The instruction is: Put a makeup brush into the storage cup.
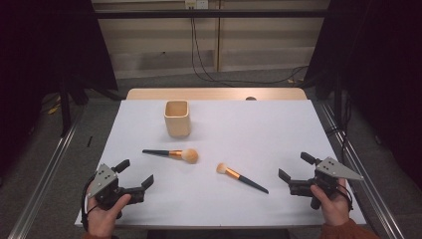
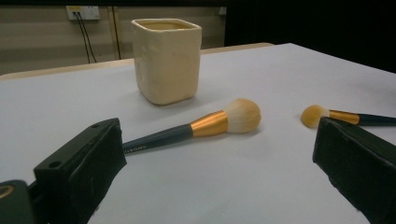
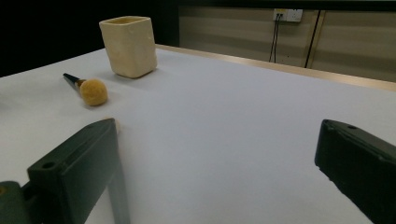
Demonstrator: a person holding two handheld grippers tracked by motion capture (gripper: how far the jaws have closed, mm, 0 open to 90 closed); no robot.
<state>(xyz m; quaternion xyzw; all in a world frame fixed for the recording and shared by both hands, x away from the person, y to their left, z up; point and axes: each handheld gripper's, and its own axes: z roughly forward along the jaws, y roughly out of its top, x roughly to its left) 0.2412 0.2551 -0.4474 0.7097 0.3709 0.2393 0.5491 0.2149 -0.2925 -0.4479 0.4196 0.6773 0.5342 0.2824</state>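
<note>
Hands are holding a gripper on each side of the white tabletop [image 1: 278, 124], down near the front edge. Going from left to right, the left gripper [image 1: 135, 173] is sitting at the front left corner. Its fingers [image 2: 81, 170] are standing wide apart and are pinching nothing — only bare tabletop is lying between them.

Next, a big brush [image 1: 171, 154] is lying flat a little ahead of the left gripper. Its dark handle is pointing left and its fluffy pale head is pointing right, with a gold band in between. Behind it, a cream cup [image 1: 177, 118] with square sides is standing upright, well apart from the brush and nearer the far edge.

After that, a small brush [image 1: 241, 177] is lying flat near the middle front, close to the big brush but not touching it. Its fluffy head is pointing left and away, and its dark handle is pointing toward the right gripper.

Last, the right gripper [image 1: 292, 171] is sitting at the front right — its fingers [image 3: 77, 175] are spread wide too, and they are holding nothing.
</note>
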